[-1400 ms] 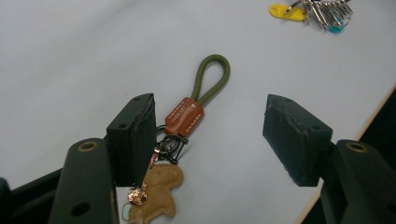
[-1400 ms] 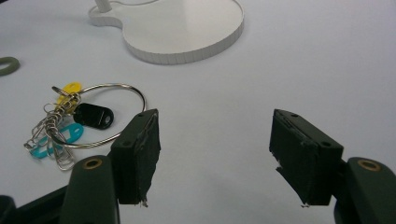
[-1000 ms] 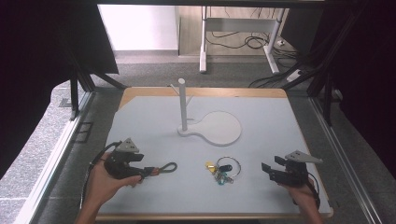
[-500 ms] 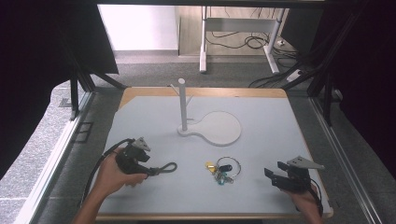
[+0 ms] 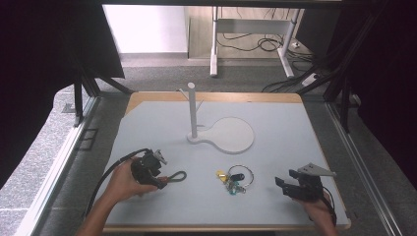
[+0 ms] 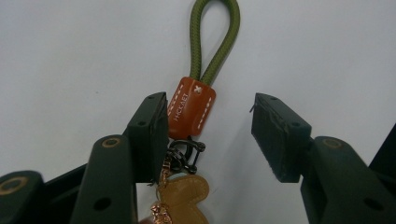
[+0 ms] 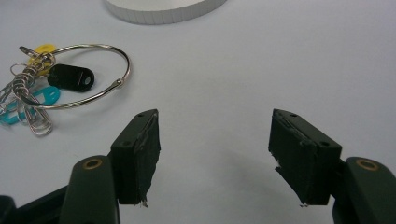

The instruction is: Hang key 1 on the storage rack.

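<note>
An olive cord keychain (image 5: 178,176) lies on the pale table at front left. My left gripper (image 5: 158,181) stands open over its near end. In the left gripper view the brown leather tab (image 6: 191,107) sits between the open jaws of the left gripper (image 6: 210,135), close against the left one, with a tan charm (image 6: 182,196) below it and the cord loop (image 6: 217,42) reaching away. A metal key ring (image 5: 237,178) with coloured tags lies at front centre. My right gripper (image 5: 284,183) is open to its right, nothing between the jaws of the right gripper (image 7: 215,154); the key ring (image 7: 126,70) lies ahead left.
A white stand with an upright post (image 5: 192,110) and a round flat base (image 5: 233,135) stands mid-table; its base edge (image 7: 163,11) shows at the top of the right gripper view. Black frames and cables surround the table beyond its wooden rim (image 5: 216,96).
My left gripper has slid right to the cord keychain, bringing its tab between the jaws. My right gripper has drifted slightly toward the near edge.
</note>
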